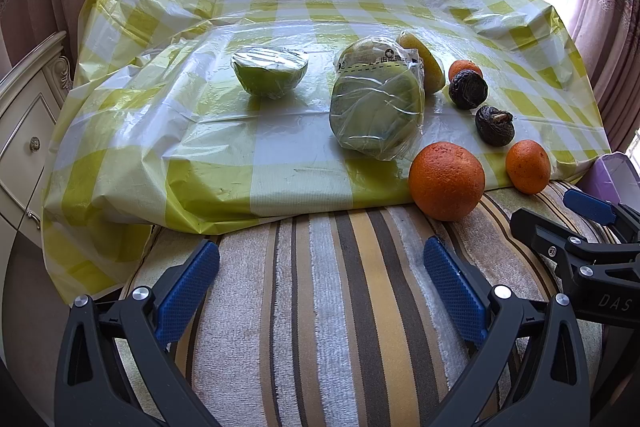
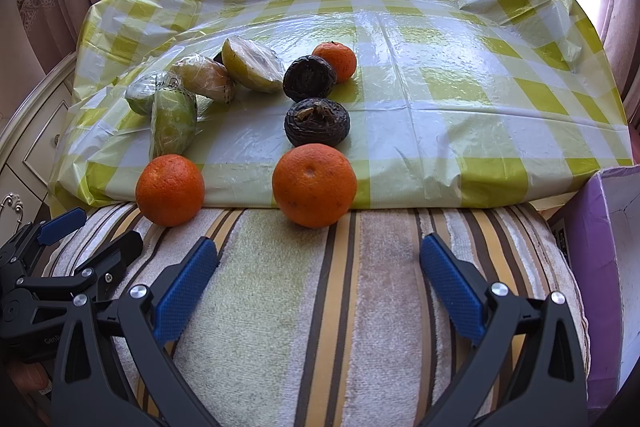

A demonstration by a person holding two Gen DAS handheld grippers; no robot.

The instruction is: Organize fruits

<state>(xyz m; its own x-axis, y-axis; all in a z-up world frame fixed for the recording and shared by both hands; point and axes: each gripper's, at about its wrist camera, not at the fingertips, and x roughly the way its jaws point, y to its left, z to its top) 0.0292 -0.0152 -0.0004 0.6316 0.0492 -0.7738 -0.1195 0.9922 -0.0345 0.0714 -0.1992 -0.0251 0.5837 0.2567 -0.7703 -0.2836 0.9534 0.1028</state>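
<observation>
Fruit lies on a yellow-checked plastic cloth [image 1: 256, 131]. A large orange [image 1: 446, 181] and a smaller orange [image 1: 527, 167] sit at the cloth's near edge; a third orange [image 1: 464, 69] lies farther back. Two dark wrinkled fruits [image 1: 467, 89] [image 1: 494, 125] lie between them. Two wrapped green halves [image 1: 271, 70] [image 1: 378, 115] and a yellow half [image 1: 424, 61] lie left of those. My left gripper [image 1: 320, 279] is open and empty over the striped towel. My right gripper [image 2: 318, 275] is open and empty, just short of an orange [image 2: 314, 185].
A striped towel [image 2: 304, 307] covers the near surface. A purple box [image 2: 600, 267] stands at the right. A white drawer cabinet [image 1: 28, 115] is at the left. Curtains and a bright window are behind.
</observation>
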